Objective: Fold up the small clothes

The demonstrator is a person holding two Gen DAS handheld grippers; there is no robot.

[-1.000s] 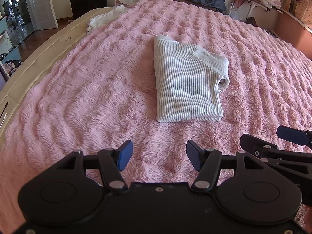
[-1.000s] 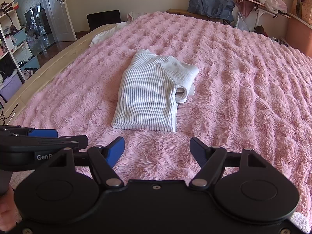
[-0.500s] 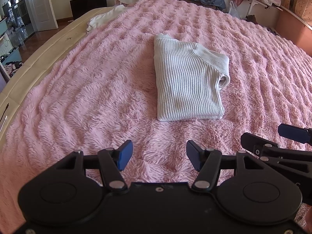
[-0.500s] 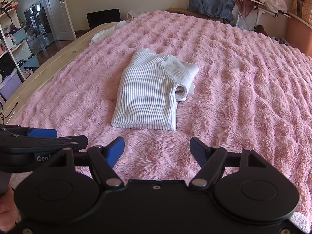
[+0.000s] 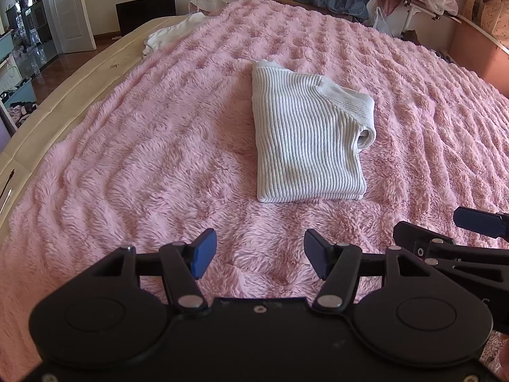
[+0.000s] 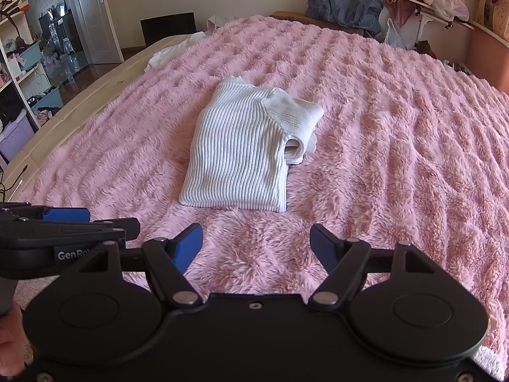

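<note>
A white ribbed sweater (image 5: 305,140) lies folded into a compact rectangle in the middle of the pink fluffy blanket (image 5: 143,146); it also shows in the right wrist view (image 6: 241,156), with a folded sleeve or collar layer at its far right. My left gripper (image 5: 259,258) is open and empty, held above the blanket, short of the sweater's near edge. My right gripper (image 6: 256,250) is open and empty too, beside the left one. Each gripper shows at the edge of the other's view.
Another white garment (image 5: 173,33) lies at the bed's far left edge. Bags and piled clothes (image 6: 346,0) sit beyond the far side. A door and shelves with boxes (image 6: 19,73) are at the left, past the beige bed frame (image 5: 41,108).
Both grippers have drifted slightly, so the sweater sits a little lower and nearer in the views. The sweater has not moved and both grippers stay open.
</note>
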